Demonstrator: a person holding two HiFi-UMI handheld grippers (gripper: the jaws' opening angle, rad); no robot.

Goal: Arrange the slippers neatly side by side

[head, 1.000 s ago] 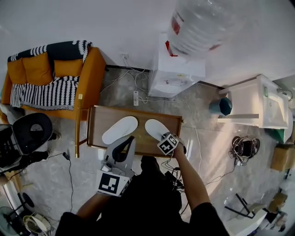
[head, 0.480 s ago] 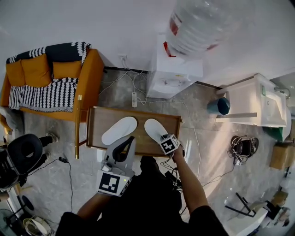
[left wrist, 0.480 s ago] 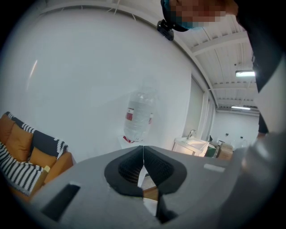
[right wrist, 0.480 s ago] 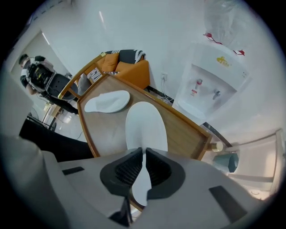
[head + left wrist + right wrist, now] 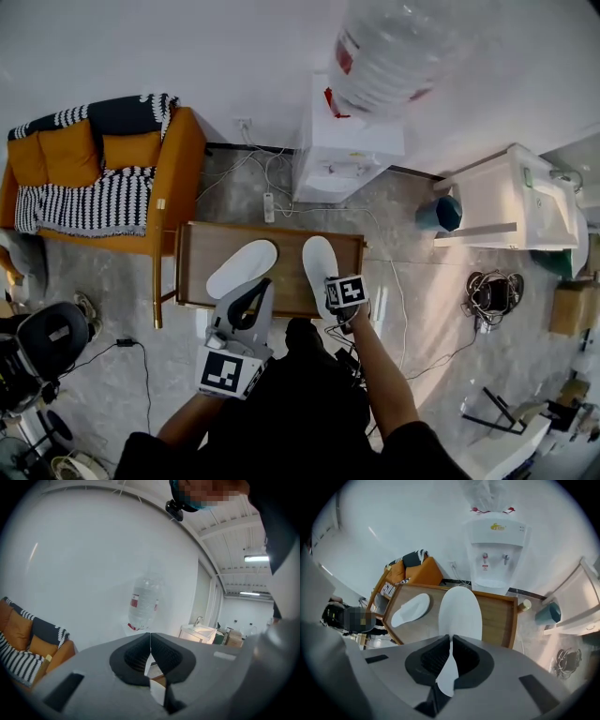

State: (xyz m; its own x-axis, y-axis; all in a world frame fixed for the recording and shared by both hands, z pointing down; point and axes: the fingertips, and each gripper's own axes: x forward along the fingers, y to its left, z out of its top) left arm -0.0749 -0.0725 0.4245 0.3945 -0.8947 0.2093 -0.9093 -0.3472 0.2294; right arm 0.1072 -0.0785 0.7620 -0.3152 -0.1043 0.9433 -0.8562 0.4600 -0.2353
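1. The surface [image 5: 195,251] is a low wooden one with a raised rim, and both white slippers are on or over its top.
2. The right tool [image 5: 451,639] is pinching the heel end of the right-hand slipper [image 5: 460,611]. The white sole edge runs down between its dark pads.
3. That slipper's heel sits at the surface's near edge, toward its right end. Its toe points straight at the far edge. Whether the sole rests flat on the wood or is lifted off it, I cannot tell.
4. The left-hand slipper [image 5: 242,267] lies flat on the left half of the surface. It is slanted, with its toe turned toward the middle of the far edge. It is apart from the other slipper and not parallel to it.
5. The left tool [image 5: 150,637] is pressed together with nothing between its pads. In the head view it hangs over the surface's near edge, just below the slanted slipper's heel.
6. A water dispenser [image 5: 347,150] stands beyond the surface's far edge, and an orange sofa [image 5: 103,178] stands off its left end.
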